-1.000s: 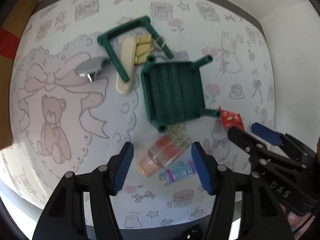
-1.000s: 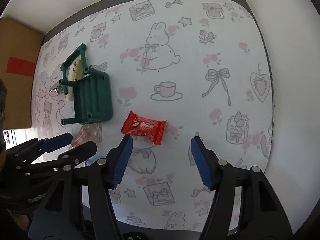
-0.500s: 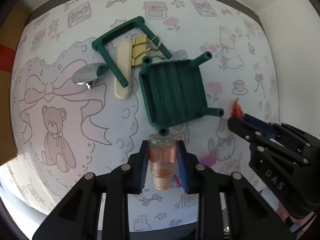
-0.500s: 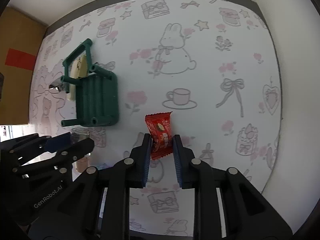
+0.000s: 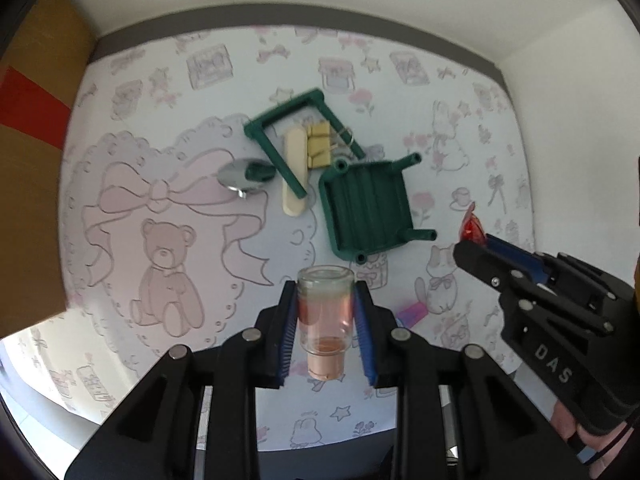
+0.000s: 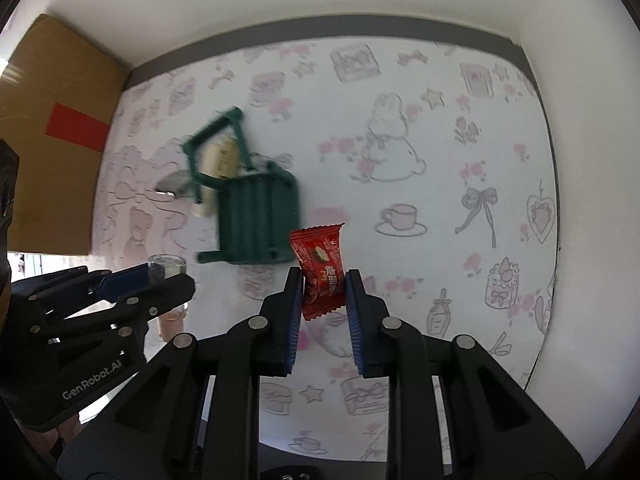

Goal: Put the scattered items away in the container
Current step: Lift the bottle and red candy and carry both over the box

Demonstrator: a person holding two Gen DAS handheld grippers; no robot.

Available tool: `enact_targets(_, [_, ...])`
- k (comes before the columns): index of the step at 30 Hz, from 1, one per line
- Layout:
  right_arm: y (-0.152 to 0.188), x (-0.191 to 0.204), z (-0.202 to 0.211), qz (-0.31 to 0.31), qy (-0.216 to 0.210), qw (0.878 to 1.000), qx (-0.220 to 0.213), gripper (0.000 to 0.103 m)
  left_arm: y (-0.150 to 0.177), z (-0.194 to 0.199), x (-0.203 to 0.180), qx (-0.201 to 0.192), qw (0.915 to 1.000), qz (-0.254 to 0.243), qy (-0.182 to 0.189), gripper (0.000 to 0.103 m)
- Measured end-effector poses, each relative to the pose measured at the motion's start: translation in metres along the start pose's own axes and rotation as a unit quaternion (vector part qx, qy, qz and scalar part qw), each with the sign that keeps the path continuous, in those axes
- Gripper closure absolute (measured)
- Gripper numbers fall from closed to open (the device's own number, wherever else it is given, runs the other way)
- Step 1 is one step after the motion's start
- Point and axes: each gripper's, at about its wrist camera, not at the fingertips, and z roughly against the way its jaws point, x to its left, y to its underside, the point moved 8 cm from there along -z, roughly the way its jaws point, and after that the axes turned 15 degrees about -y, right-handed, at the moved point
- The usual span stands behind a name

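My left gripper (image 5: 325, 304) is shut on a small clear bottle (image 5: 325, 320) with pinkish contents, held off the patterned tablecloth. My right gripper (image 6: 323, 288) is shut on a red candy wrapper (image 6: 320, 270), also lifted; its wrapper tip (image 5: 472, 228) shows at the right of the left wrist view. The green toy chair (image 5: 366, 204) lies tipped over ahead of both grippers. Beside it lie a cream stick (image 5: 294, 172), yellow binder clips (image 5: 320, 146) and a silver metal piece (image 5: 240, 176). A pink item (image 5: 412, 314) lies on the cloth behind the left fingers.
A brown cardboard box (image 6: 52, 136) with red tape stands at the left edge. A white wall (image 6: 320, 4) runs along the far side and the right. The cloth to the right of the chair carries only prints.
Both grippers closed, the left on the bottle and the right on the red wrapper, and then rose off the cloth with them. The table looks farther away now.
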Motion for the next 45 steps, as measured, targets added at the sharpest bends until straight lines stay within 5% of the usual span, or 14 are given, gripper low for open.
enact_targets(20, [-0.022, 0.114, 0.072, 0.057, -0.007, 0.994, -0.089, 0.081, -0.011, 0.101, 0.062, -0.126, 0.9919, 0.017, 0.004, 0.076])
enact_targets(45, [-0.095, 0.268, 0.116, 0.174, -0.044, 0.973, -0.147, 0.081, -0.045, 0.213, 0.195, -0.239, 0.9635, 0.121, 0.000, 0.076])
